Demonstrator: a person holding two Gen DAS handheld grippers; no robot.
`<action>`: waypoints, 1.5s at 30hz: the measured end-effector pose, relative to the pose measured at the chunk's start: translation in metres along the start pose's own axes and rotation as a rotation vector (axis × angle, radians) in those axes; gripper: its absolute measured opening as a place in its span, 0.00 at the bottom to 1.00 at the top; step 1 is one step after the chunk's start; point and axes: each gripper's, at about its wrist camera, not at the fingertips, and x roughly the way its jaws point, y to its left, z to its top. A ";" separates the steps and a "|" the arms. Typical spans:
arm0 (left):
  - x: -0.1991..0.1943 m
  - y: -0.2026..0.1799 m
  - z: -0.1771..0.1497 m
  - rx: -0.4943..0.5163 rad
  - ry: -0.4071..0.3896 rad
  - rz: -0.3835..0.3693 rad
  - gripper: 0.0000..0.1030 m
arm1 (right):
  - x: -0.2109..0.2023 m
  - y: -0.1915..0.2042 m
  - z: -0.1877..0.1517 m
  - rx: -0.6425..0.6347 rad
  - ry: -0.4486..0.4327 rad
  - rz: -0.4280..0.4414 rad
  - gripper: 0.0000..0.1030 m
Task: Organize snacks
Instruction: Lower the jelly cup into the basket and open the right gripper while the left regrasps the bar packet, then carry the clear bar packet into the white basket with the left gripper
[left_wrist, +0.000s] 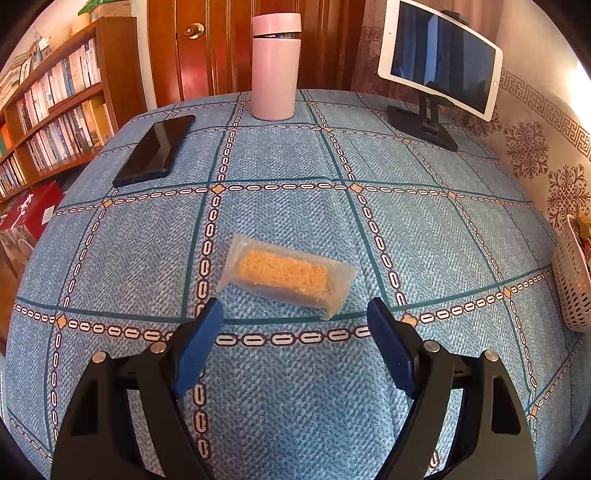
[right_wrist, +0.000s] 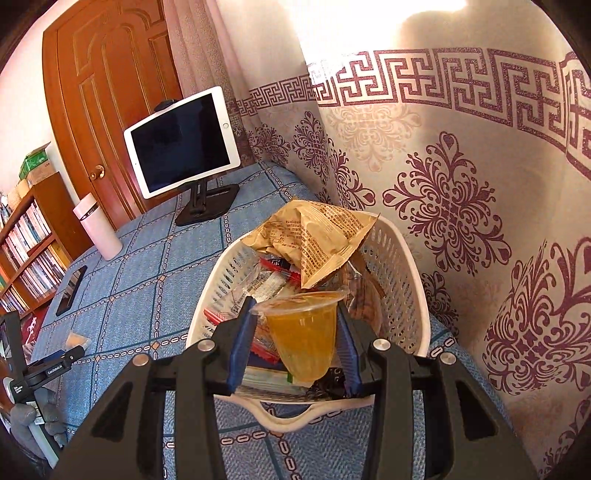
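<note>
A clear-wrapped crispy snack bar (left_wrist: 286, 275) lies on the blue checked tablecloth (left_wrist: 295, 387), just beyond my left gripper (left_wrist: 295, 308), which is open and empty above the cloth. My right gripper (right_wrist: 297, 301) is shut on an orange jelly cup (right_wrist: 303, 334) and holds it over the white perforated basket (right_wrist: 397, 258). The basket holds a tan snack bag (right_wrist: 317, 236) and several small packets. The basket's edge also shows at the right of the left wrist view (left_wrist: 570, 280). The snack bar shows small at the left of the right wrist view (right_wrist: 75, 339).
A pink tumbler (left_wrist: 275, 66), a black phone (left_wrist: 155, 149) and a white tablet on a black stand (left_wrist: 439, 55) sit at the table's far side. A bookshelf (left_wrist: 48, 107) and wooden door (left_wrist: 221, 44) stand beyond. A patterned curtain (right_wrist: 461, 184) hangs close behind the basket.
</note>
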 end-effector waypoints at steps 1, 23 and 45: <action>0.000 0.003 0.002 -0.006 -0.002 0.009 0.79 | -0.001 0.001 0.000 -0.001 -0.005 0.003 0.47; 0.027 0.007 0.027 0.064 0.026 0.055 0.80 | -0.014 -0.010 0.000 0.025 -0.057 0.006 0.59; -0.003 0.001 0.022 0.060 -0.043 0.074 0.76 | -0.032 -0.012 0.003 0.039 -0.107 0.014 0.59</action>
